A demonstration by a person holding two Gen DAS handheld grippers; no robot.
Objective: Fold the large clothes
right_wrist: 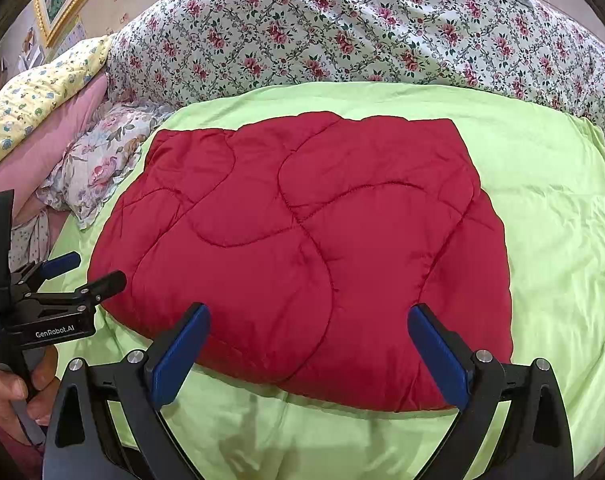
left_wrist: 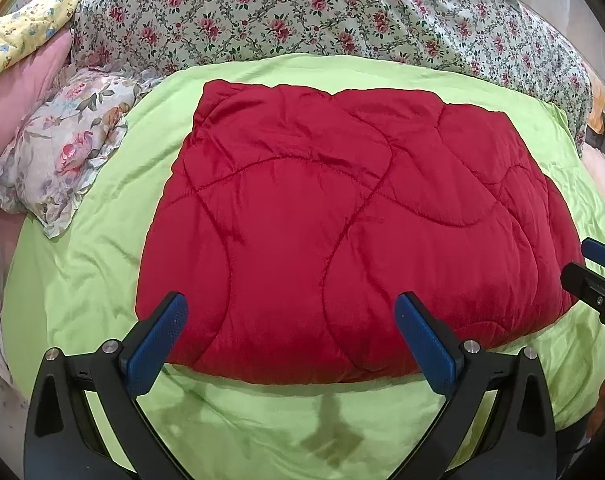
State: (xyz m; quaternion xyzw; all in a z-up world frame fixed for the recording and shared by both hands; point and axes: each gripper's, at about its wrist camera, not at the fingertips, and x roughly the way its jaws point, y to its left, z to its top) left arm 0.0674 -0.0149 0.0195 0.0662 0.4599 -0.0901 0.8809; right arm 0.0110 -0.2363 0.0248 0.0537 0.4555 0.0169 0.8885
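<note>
red quilt [left_wrist: 354, 216] folded to a thick, roughly square pad, flat on the green sheet [left_wrist: 82, 280], about mid-bed, near edge close to both tongs. no loose corner or trailing flap in either view; far and side edges fairly even, near edge rounded like a fold. underside and layer count hidden, so number of folds done: cannot tell. judged from that: folding mostly or wholly finished, perhaps one more halving left if a smaller bundle is wanted, otherwise only smoothing or moving aside. left gripper [left_wrist: 290, 340] wide open, gripping nothing, poised over the near edge, blue pads [left_wrist: 158, 344] apart from the cloth as far as visible. right gripper [right_wrist: 308, 352] likewise wide open and empty, over the near right part of the quilt. floral duvet [left_wrist: 302, 12] heaped behind, floral pillow [left_wrist: 66, 148] at left, both clear of the quilt. left hand [right_wrist: 10, 392] on its handle at the frame edge.
</note>
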